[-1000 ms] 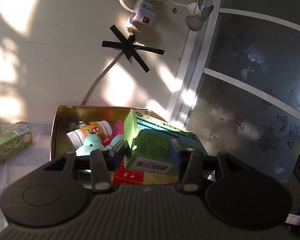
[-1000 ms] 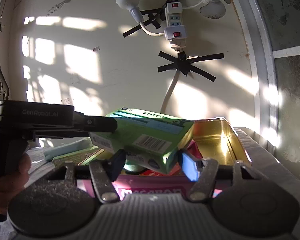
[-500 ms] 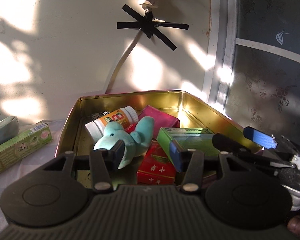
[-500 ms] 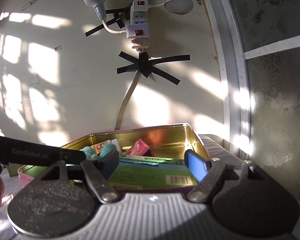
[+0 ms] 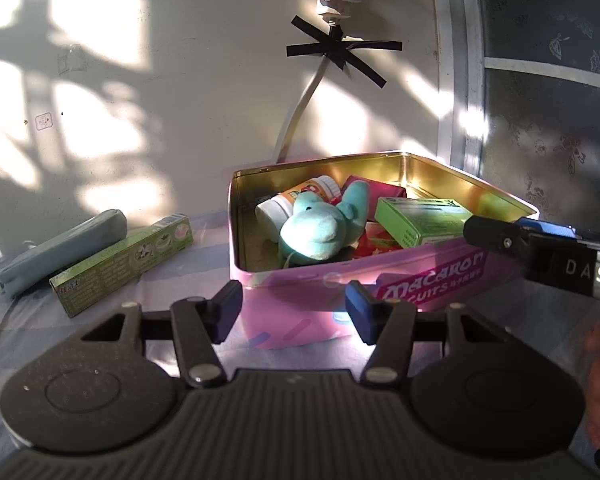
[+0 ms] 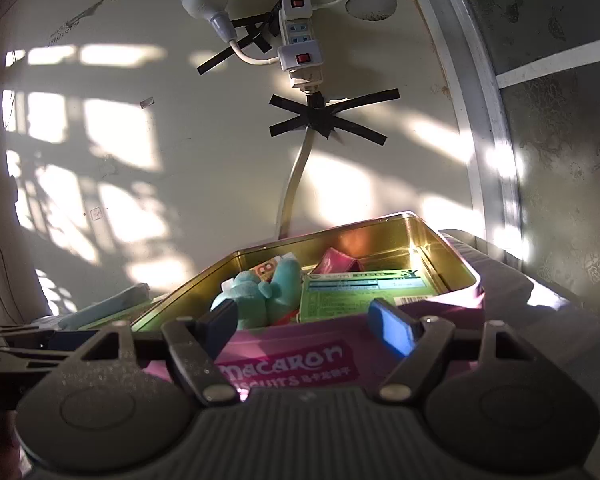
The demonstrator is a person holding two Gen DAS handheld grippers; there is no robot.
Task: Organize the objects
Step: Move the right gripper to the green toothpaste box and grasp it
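Note:
A pink macaron tin [image 5: 432, 276] [image 6: 292, 360] with a gold inside stands on the cloth. In it lie a green box [image 5: 420, 220] [image 6: 364, 292], a teal plush toy [image 5: 320, 228] [image 6: 256, 296], a white bottle [image 5: 300, 196], a pink packet [image 5: 376, 188] and a red box [image 5: 376, 242]. My left gripper [image 5: 294, 312] hangs in front of the tin's near wall, its jaws opening with nothing between them. My right gripper [image 6: 308, 324] stands open before the tin's front wall, holding nothing; it also shows at the right of the left wrist view [image 5: 548, 240].
On the cloth left of the tin lie a long green carton [image 5: 124, 264] and a grey-blue pouch [image 5: 60, 252] [image 6: 104, 308]. A power strip [image 6: 300, 52] is taped to the wall behind, with a cable running down. A frosted window panel [image 5: 548, 100] stands at the right.
The green box, held up between both grippers a second ago, now lies in the tin. Both grippers have let go and pulled back to the tin's front; the left one sank.

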